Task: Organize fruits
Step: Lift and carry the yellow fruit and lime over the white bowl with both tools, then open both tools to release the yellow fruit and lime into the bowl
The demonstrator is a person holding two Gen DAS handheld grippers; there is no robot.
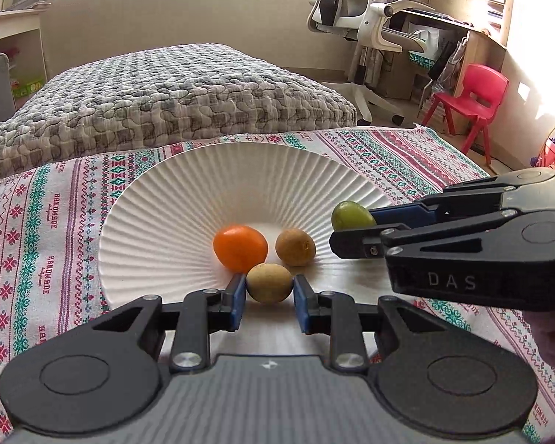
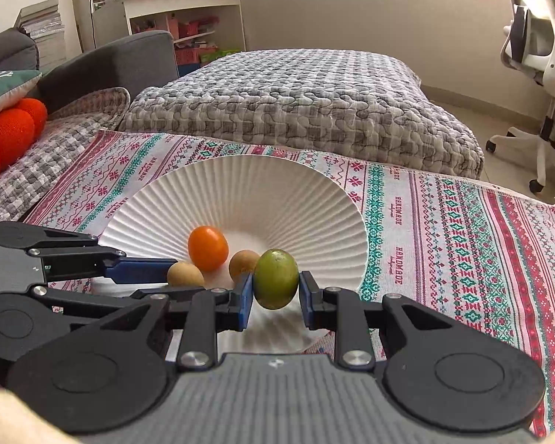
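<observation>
Now we pinch a tan fruit [image 1: 269, 283] in our left gripper [image 1: 269, 294] over the white fluted plate's [image 1: 159, 199] near edge | our right gripper [image 2: 275, 288] clamps a green fruit [image 2: 276, 278] near the plate's right rim | orange fruit [image 1: 240, 248] and brown fruit [image 1: 295, 247] lie mid-plate | plate on patterned cloth [image 1: 407, 155].

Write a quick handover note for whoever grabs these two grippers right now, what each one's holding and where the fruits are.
Left gripper: shut on the tan fruit, over the near side of the white fluted plate.
Right gripper: shut on the green fruit, over the plate's right side.
Done: orange fruit and brown fruit lie in the plate's centre.
Left: set both held fruits down in the plate, then open the jaws.
</observation>
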